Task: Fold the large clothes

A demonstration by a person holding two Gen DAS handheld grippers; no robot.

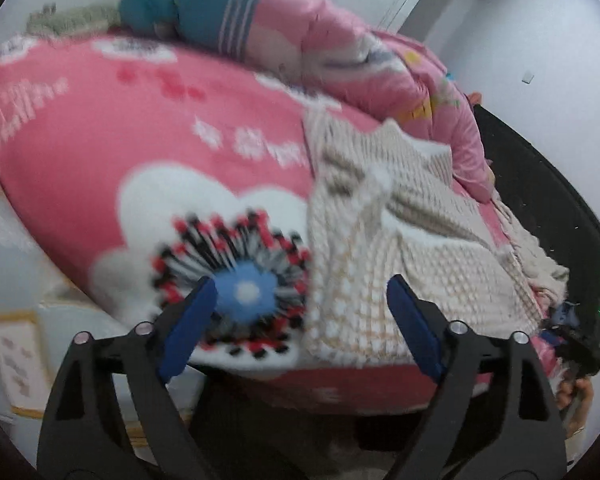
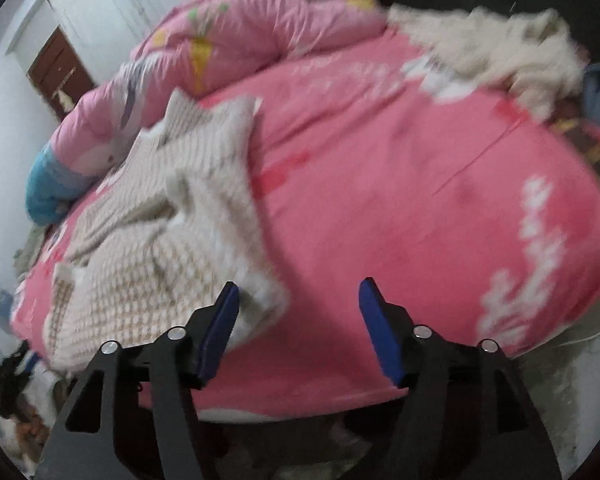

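Note:
A cream knitted garment (image 1: 400, 240) with a beige check pattern lies rumpled on a pink bed cover (image 1: 100, 140). In the right wrist view the same garment (image 2: 160, 240) lies on the left half of the bed (image 2: 380, 160). My left gripper (image 1: 300, 292) is open and empty, above the garment's near edge. My right gripper (image 2: 298, 292) is open and empty, with its left finger (image 2: 220, 328) just over the garment's near corner. Both views are motion-blurred.
A pink quilt (image 1: 360, 60) and a teal cloth (image 1: 188, 4) are piled at the bed's far side. A shaggy cream item (image 2: 500, 44) lies at the far right of the bed. The other gripper (image 1: 572, 344) shows at the bed's right edge. White walls surround.

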